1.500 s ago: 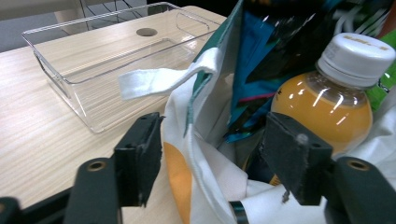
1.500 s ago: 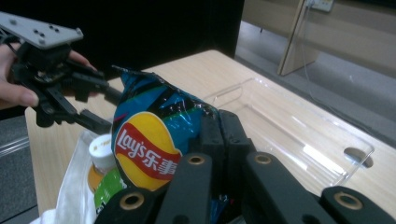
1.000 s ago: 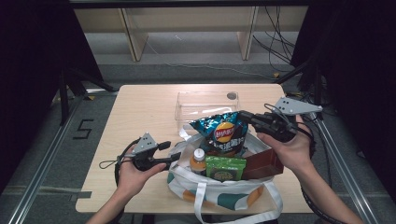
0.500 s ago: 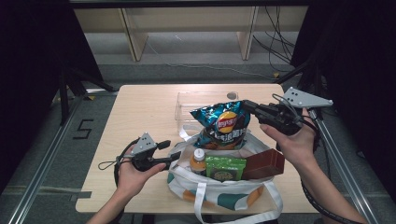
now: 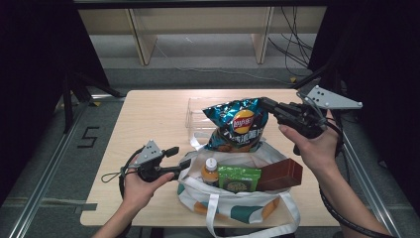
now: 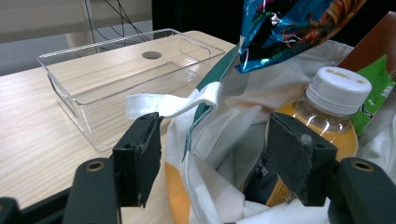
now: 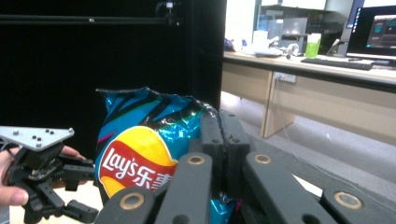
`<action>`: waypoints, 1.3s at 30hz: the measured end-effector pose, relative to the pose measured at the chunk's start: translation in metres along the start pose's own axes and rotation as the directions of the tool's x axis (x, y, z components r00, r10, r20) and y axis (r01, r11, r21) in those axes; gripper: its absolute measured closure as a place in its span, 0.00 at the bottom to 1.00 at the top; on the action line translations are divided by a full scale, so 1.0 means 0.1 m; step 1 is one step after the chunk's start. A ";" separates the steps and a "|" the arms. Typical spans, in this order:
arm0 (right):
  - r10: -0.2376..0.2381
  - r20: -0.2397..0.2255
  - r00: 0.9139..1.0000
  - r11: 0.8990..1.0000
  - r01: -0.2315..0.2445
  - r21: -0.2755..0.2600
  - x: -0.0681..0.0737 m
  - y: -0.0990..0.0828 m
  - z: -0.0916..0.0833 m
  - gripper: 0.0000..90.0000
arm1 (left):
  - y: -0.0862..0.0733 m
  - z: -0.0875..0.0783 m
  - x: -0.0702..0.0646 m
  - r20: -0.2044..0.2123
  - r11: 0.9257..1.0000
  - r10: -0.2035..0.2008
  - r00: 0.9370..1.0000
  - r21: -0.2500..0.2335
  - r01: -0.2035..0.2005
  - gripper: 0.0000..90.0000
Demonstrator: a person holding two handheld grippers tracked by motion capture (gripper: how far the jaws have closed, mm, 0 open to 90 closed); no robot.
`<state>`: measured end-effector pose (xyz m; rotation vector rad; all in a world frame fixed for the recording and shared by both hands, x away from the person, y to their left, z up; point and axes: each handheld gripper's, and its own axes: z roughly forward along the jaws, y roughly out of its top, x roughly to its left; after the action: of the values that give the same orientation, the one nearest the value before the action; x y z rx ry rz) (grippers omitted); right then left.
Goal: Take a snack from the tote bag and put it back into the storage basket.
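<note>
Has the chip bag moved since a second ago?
Yes. The chip bag, pinched by the right gripper, rose out of the tote bag, toward the clear tray.

A light wooden table point(image 5: 148, 119) stands on a grey floor point(image 5: 208, 54), with metal rails point(image 5: 44, 173) running along the floor at left and right. A black "5" point(image 5: 87, 137) is marked on the floor to the left. Black curtains point(image 5: 29, 59) close off both sides. Far behind sits pale wooden shelving point(image 5: 198, 20) (cables point(image 5: 292, 29) trail beside it). Off to the side, a long desk point(image 7: 322, 70) carries a keyboard point(image 7: 336, 63) and a lit monitor point(image 7: 376, 28).
</note>
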<state>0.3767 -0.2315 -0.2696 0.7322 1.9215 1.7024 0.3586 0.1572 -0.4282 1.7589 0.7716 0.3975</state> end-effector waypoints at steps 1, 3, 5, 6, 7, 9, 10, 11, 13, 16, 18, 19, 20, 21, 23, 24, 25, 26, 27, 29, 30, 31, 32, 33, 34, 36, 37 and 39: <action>-0.025 0.003 1.000 1.000 0.025 -0.012 -0.02 0.01 0.00 1.00 | 0.00 0.00 0.00 -0.001 1.000 -0.001 1.000 -0.002 0.001 0.39; -0.023 0.009 1.000 1.000 0.024 -0.014 -0.02 0.04 0.00 1.00 | 0.00 0.00 0.00 -0.003 1.000 0.004 1.000 -0.001 -0.004 0.38; -0.019 0.011 1.000 1.000 0.020 -0.017 -0.03 0.06 -0.01 1.00 | 0.00 -0.01 0.00 -0.005 1.000 0.003 1.000 -0.002 -0.003 0.38; -0.002 0.005 1.000 1.000 0.002 -0.011 -0.02 0.06 0.00 1.00 | 0.00 -0.01 0.00 -0.005 1.000 0.002 1.000 -0.003 -0.002 0.38; -0.021 0.013 1.000 0.999 0.022 -0.023 -0.04 0.07 0.00 1.00 | 0.00 -0.01 0.00 -0.007 1.000 0.000 1.000 -0.004 0.000 0.38; -0.015 0.015 1.000 1.000 0.015 -0.016 -0.05 0.07 -0.01 1.00 | 0.00 -0.01 0.00 -0.008 1.000 0.001 1.000 -0.006 -0.002 0.38; -0.017 0.015 1.000 1.000 0.018 -0.024 -0.06 0.08 -0.02 1.00 | 0.00 0.00 0.00 -0.008 1.000 0.002 1.000 -0.007 -0.002 0.38; -0.019 0.014 1.000 1.000 0.019 -0.024 -0.06 0.09 -0.02 1.00 | 0.00 0.00 0.00 -0.008 1.000 0.001 1.000 -0.005 -0.001 0.38; -0.025 0.021 0.999 0.999 0.025 -0.036 -0.07 0.10 -0.02 1.00 | 0.00 0.00 0.00 -0.007 1.000 0.000 1.000 -0.004 0.000 0.38; -0.013 0.017 1.000 0.999 0.014 -0.036 -0.07 0.14 -0.02 1.00 | 0.00 0.00 0.00 -0.005 1.000 0.004 1.000 -0.002 -0.004 0.37; -0.017 0.018 1.000 0.999 0.017 -0.040 -0.07 0.18 -0.02 1.00 | 0.00 0.00 0.00 -0.005 1.000 0.006 1.000 -0.004 -0.006 0.37; -0.017 0.019 1.000 0.999 0.018 -0.040 -0.06 0.19 -0.02 1.00 | 0.00 0.00 0.00 -0.005 1.000 0.003 1.000 -0.006 -0.003 0.37; -0.023 0.024 0.999 0.999 0.024 -0.047 -0.07 0.21 -0.01 1.00 | 0.00 0.00 -0.01 -0.007 1.000 -0.012 1.000 -0.008 0.012 0.37; -0.012 0.020 1.000 0.999 0.013 -0.046 -0.06 0.22 -0.01 1.00 | 0.00 0.00 0.00 0.001 1.000 0.001 1.000 -0.014 -0.001 0.37; -0.012 0.024 1.000 0.999 0.013 -0.051 -0.07 0.24 0.00 1.00 | 0.00 -0.01 -0.01 -0.010 1.000 0.001 1.000 -0.008 -0.001 0.37; -0.012 0.024 1.000 0.999 0.013 -0.051 -0.07 0.24 0.00 1.00 | 0.00 -0.01 -0.01 -0.011 1.000 0.000 1.000 -0.009 0.000 0.37; -0.013 0.031 0.999 0.998 0.015 -0.056 -0.07 0.25 0.01 1.00 | 0.00 -0.01 -0.01 -0.008 1.000 0.000 1.000 -0.016 0.000 0.37; -0.022 0.034 0.999 0.998 0.023 -0.052 -0.09 0.26 0.01 1.00 | 0.01 -0.02 0.00 -0.009 1.000 0.000 1.000 -0.018 -0.001 0.37; -0.020 0.036 0.999 0.998 0.022 -0.056 -0.09 0.26 0.02 1.00 | 0.01 -0.02 0.00 -0.011 1.000 0.000 1.000 -0.021 0.000 0.37; -0.001 0.031 1.000 0.998 0.002 -0.057 -0.08 0.27 0.03 1.00 | 0.01 -0.02 0.00 -0.007 1.000 -0.001 1.000 -0.028 0.001 0.37; -0.006 0.032 0.999 0.998 0.008 -0.058 -0.09 0.28 0.04 1.00 | 0.01 -0.03 0.00 -0.014 1.000 -0.002 1.000 -0.023 0.002 0.37; -0.016 0.035 0.999 0.998 0.018 -0.057 -0.10 0.28 0.03 1.00 | 0.01 -0.03 0.00 -0.014 1.000 -0.002 1.000 -0.023 0.002 0.37; -0.015 0.038 0.999 0.998 0.017 -0.058 -0.10 0.29 0.04 1.00 | 0.01 -0.02 0.00 -0.012 1.000 -0.003 1.000 -0.026 0.003 0.37; -0.008 0.044 0.999 0.998 0.011 -0.060 -0.10 0.29 0.04 1.00 | 0.00 -0.02 0.00 -0.008 1.000 -0.003 1.000 -0.028 0.003 0.37; -0.008 0.044 0.999 0.998 0.011 -0.064 -0.11 0.29 0.05 1.00 | 0.00 -0.02 0.01 -0.008 1.000 -0.003 1.000 -0.027 0.003 0.37; 0.002 0.045 0.999 0.998 0.001 -0.064 -0.11 0.30 0.05 1.00 | 0.00 -0.03 0.00 -0.017 1.000 -0.015 1.000 -0.026 0.015 0.37; -0.010 0.055 0.998 0.997 0.014 -0.070 -0.13 0.30 0.05 1.00 | 0.00 -0.04 0.00 -0.016 1.000 -0.005 1.000 -0.026 0.005 0.37; -0.003 0.051 0.999 0.998 0.007 -0.069 -0.14 0.31 0.06 1.00 | 0.00 -0.04 0.00 -0.017 1.000 -0.008 1.000 -0.026 0.007 0.37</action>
<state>0.3935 -0.2333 -0.2395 0.7363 1.8194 1.7221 0.3566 0.1602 -0.4266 1.7294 0.7817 0.4164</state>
